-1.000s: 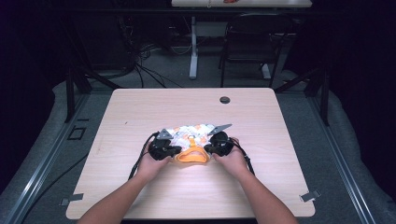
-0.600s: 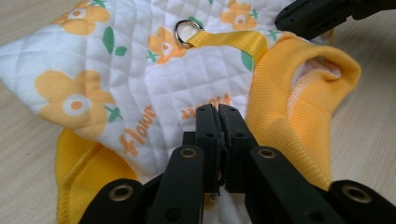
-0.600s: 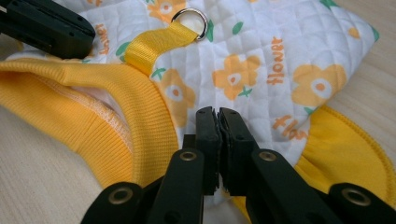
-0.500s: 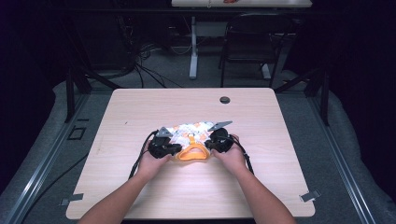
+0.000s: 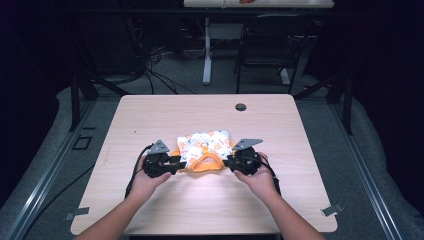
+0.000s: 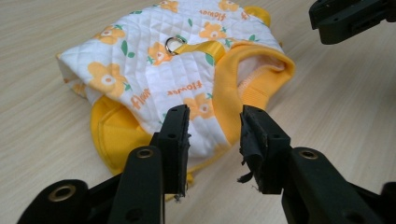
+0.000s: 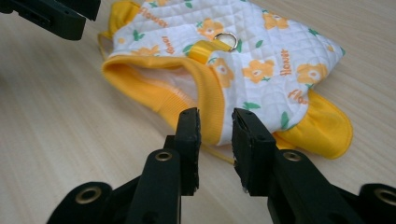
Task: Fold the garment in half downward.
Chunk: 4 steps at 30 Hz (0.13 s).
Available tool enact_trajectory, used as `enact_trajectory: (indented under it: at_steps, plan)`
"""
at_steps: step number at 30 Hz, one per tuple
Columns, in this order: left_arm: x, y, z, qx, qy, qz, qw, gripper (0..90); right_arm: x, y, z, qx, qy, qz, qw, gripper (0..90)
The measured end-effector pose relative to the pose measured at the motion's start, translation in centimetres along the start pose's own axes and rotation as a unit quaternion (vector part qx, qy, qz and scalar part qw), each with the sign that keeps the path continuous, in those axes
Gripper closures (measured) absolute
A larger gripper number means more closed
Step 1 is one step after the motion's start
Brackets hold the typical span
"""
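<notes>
Here, in the high view, a small quilted pet vest (image 5: 204, 148) with orange flowers and yellow trim lies flat near the middle of the wooden table (image 5: 300, 135), its long axis running side to side between the two hands. The left gripper (image 5: 172, 162) sits at the vest's left end and the right gripper (image 5: 231, 161) at its right end, each about equally close and pointing inward at the yellow-ribbed opening on the side nearest the person. In the left gripper view, the jaws stand partly apart with nothing between them, and the vest (image 6: 177, 79) lies straight ahead and just beyond the tips, its yellow ribbed hem (image 6: 224, 93) lined up with the gap; a metal ring (image 6: 173, 45) on a yellow strap sits farther along the vest's back, and the other gripper (image 6: 350, 18) hangs past the far end. The printed word "flower" can be read several times on the white fabric. In the right gripper view, the jaws are likewise partly open and empty, and the vest (image 7: 261, 60) lies directly in front, its yellow hem (image 7: 210, 98) running into the gap between the tips; the ring (image 7: 227, 40) shows beyond, and the print again reads "Flower". Either gripper looks placed to close on the hem.
</notes>
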<state>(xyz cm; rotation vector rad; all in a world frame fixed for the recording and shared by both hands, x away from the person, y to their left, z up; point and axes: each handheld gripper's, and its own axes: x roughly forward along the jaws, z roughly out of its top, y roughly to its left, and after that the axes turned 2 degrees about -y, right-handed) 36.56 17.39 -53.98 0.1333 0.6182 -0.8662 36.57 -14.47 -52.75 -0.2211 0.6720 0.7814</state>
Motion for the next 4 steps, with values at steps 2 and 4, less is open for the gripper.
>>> enact_trajectory:
  at_steps: [2,4]
  plan:
    - [-0.7,-0.2,-0.7,0.004,-0.001,0.002,1.0000,58.2,-0.5,0.4,-0.6,-0.003,-0.004,0.000,1.0000,67.7]
    - [-1.3,-0.3,-1.6,0.006,0.002,0.005,1.0000,57.2,-0.9,0.7,-1.2,-0.010,0.000,-0.003,0.9999,66.1]
